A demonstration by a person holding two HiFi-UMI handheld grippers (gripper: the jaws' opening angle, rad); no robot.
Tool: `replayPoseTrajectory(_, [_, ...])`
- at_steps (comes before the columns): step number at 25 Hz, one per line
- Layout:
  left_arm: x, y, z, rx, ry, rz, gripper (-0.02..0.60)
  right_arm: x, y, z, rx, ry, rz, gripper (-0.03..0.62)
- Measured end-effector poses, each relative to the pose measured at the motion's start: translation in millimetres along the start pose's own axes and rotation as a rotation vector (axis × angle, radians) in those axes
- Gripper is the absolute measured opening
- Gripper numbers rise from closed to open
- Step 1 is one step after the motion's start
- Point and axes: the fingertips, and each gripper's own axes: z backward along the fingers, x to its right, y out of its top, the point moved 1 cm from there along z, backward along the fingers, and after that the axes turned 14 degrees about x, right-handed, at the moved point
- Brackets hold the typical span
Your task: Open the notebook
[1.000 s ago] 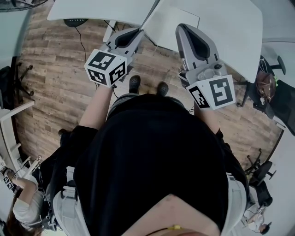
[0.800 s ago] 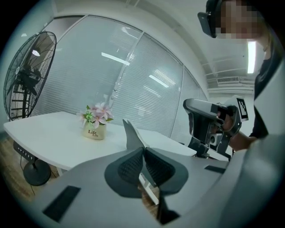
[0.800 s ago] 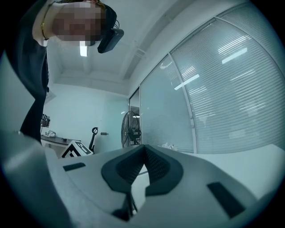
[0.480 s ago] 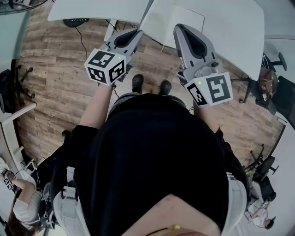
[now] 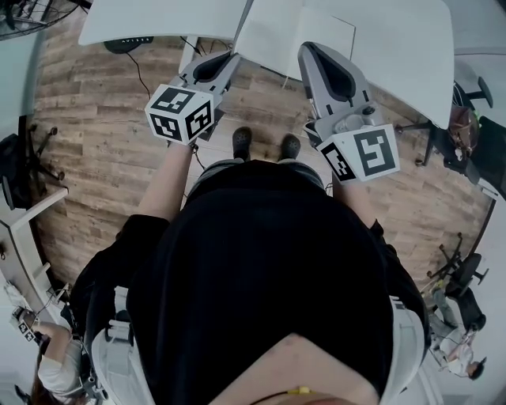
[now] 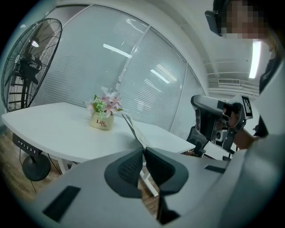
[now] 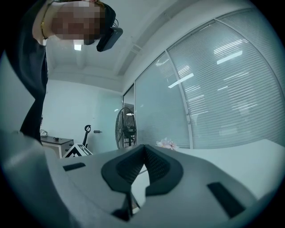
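A white notebook (image 5: 294, 30) lies on the white table (image 5: 158, 16) with its cover lifted. In the left gripper view that cover (image 6: 132, 128) stands on edge, slanting up from the table, and its near corner runs into my left gripper (image 6: 143, 149), which is shut on it. From the head view the left gripper (image 5: 235, 55) sits at the table's near edge, at the notebook's left side. My right gripper (image 5: 307, 46) hovers at the notebook's near edge, pointing level. Its jaws (image 7: 143, 147) are shut with nothing between them.
A small pot of pink flowers (image 6: 101, 116) stands on the table beyond the notebook. A large standing fan (image 6: 26, 67) is at the left. Office chairs (image 5: 466, 119) stand at the right. The person's shoes (image 5: 241, 142) are on the wood floor below.
Both grippers have crept slightly forward and down toward the table. The left jaws stay closed on the cover; the notebook looks a little larger and nearer.
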Motion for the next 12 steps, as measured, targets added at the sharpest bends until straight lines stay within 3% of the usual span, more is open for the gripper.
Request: replayPoseTrajectory(12, [-28.0,-21.1,8.5,-0.042,-0.013,0.017,0.037,-15.2,-27.6,-14.0,-0.032,-0.037,0.012,0.005])
